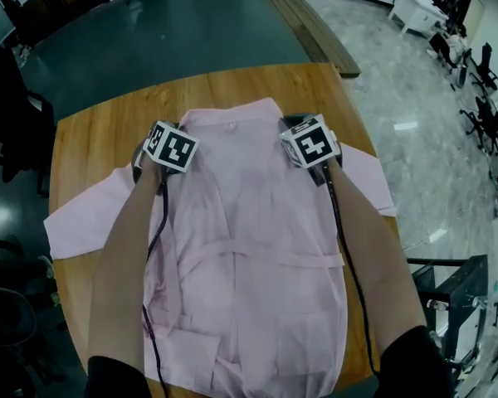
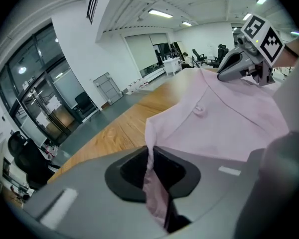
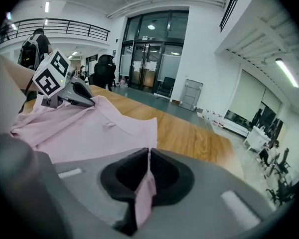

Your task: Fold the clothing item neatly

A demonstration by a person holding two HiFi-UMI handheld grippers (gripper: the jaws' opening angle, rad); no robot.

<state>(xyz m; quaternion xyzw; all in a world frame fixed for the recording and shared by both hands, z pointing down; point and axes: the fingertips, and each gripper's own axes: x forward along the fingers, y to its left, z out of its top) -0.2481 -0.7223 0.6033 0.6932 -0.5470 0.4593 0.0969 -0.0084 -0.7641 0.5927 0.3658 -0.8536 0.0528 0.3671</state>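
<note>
A pink shirt [image 1: 257,255] lies flat on the wooden table [image 1: 91,139], collar [image 1: 232,118] at the far end and sleeves spread to the left [image 1: 79,222] and right [image 1: 369,181]. My left gripper [image 1: 151,154] is shut on the shirt's left shoulder; in the left gripper view a fold of pink fabric [image 2: 152,173] is pinched between its jaws [image 2: 150,156]. My right gripper [image 1: 305,135] is shut on the right shoulder, with fabric [image 3: 145,193] caught between its jaws [image 3: 148,158]. Each gripper appears in the other's view, the right gripper [image 2: 239,63] and the left gripper [image 3: 70,91], both beside the collar.
The table's far edge [image 1: 199,81] meets a dark floor. Long wooden planks [image 1: 315,27] lie on the floor beyond. A metal cart [image 1: 448,297] stands at the right and office chairs [image 1: 8,106] at the left. Black cables [image 1: 349,255] trail along both forearms.
</note>
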